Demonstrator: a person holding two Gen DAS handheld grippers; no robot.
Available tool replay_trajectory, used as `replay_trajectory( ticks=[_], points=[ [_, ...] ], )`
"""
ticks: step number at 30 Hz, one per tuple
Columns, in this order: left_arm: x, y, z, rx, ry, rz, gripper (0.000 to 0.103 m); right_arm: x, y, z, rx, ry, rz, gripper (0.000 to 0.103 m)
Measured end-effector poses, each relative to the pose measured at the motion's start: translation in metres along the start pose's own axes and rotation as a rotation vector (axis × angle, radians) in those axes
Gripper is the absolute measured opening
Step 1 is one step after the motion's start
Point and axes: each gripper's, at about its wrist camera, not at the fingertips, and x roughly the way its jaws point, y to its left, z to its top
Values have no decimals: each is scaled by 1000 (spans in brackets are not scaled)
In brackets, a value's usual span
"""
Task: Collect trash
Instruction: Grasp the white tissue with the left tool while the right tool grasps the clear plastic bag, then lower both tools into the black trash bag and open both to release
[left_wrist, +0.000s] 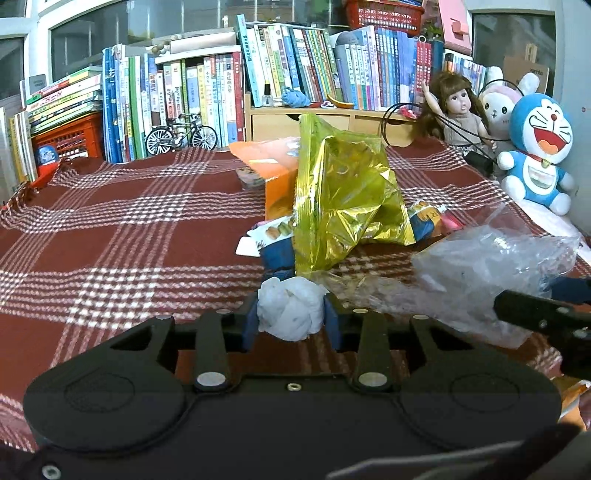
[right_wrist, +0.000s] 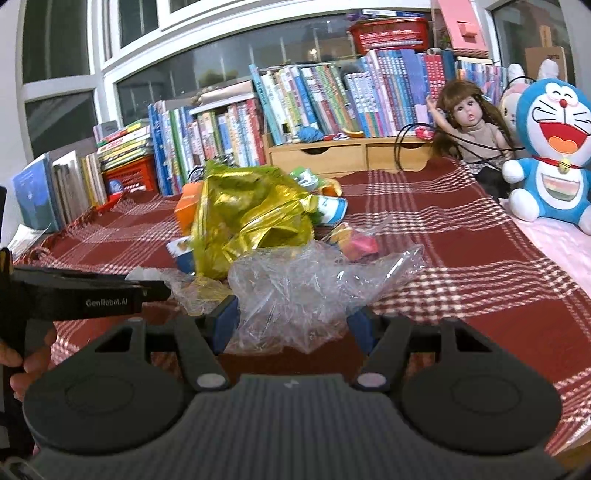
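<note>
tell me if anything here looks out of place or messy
Yes: a heap of wrappers sits mid-table on the plaid cloth, led by a crumpled gold foil bag against an orange box. The left gripper pinches a balled white tissue; the right gripper holds a crinkled clear plastic bag.

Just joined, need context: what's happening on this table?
A person is collecting trash with two tools. The left hand-held gripper is shut on a white tissue wad. The right hand-held gripper holds a clear plastic bag. A gold wrapper and other packaging still lie on the plaid cloth.
</note>
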Motion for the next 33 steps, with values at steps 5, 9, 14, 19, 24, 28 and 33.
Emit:
replay_trajectory(
  ticks=[5, 9, 14, 19, 24, 28, 33],
  points=[
    [-17, 5, -12, -19, 11, -15, 34, -6, 13, -8, -39, 23, 26, 66],
    [-35, 8, -28, -16, 32, -38, 34, -13, 24, -17, -84, 59, 68, 66],
    [-59, 17, -53, -1, 91, -103, 34, -28, 33, -30, -174, 115, 138, 65],
    [-68, 20, -85, 43, 185, -128, 34, -39, 41, -44, -279, 213, 233, 63],
    [-46, 20, -122, 73, 336, -130, 34, -31, 55, -69, -384, 341, 295, 62],
    [-17, 23, -148, 79, 471, -118, 34, -5, 58, -92, -418, 461, 324, 62],
    [13, 26, -173, 82, 586, -85, 34, 37, 59, -122, -438, 617, 359, 62]
  ],
)
